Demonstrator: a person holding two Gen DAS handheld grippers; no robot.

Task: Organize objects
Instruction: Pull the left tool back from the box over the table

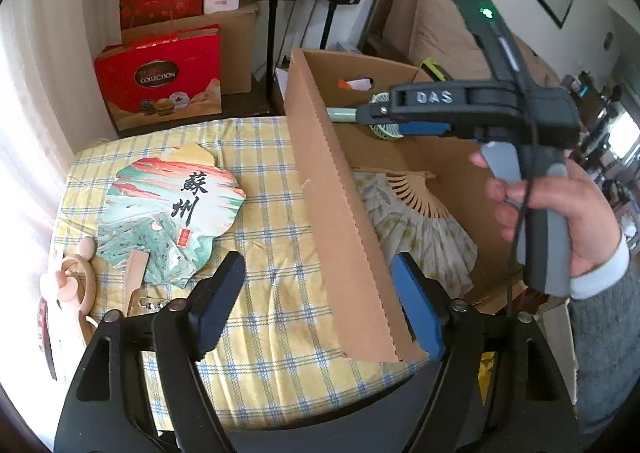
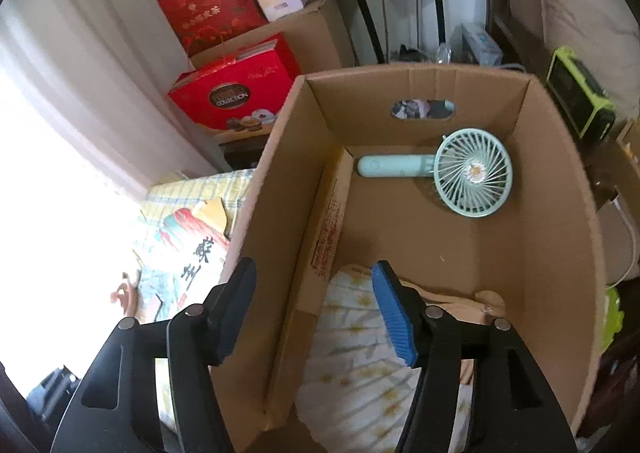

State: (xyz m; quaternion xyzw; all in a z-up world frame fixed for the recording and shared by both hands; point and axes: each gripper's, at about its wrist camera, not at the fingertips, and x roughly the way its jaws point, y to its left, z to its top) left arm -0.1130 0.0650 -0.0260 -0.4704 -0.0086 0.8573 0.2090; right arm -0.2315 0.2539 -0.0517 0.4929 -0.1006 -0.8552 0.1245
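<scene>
Your left gripper (image 1: pixel 320 305) stands wide open, empty, straddling the cardboard box (image 1: pixel 340 213) wall; the painted paper fan (image 1: pixel 172 213) lies on the desk (image 1: pixel 272 333) at its 10 o'clock. Your right gripper (image 2: pixel 316 309) is open, empty, above the folding fan (image 2: pixel 360 365) inside the box; the mint handheld fan (image 2: pixel 460 173) rests at its 1 o'clock.

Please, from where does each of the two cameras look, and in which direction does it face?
Left wrist: sits on the left gripper, looks down over the checked cloth, painted fan and cardboard box; shows the right gripper and hand.
Right wrist: sits on the right gripper, above the box, looks down at the mint fan and folding fan.
Shared: box, both inside fans, painted fan, red boxes.
</scene>
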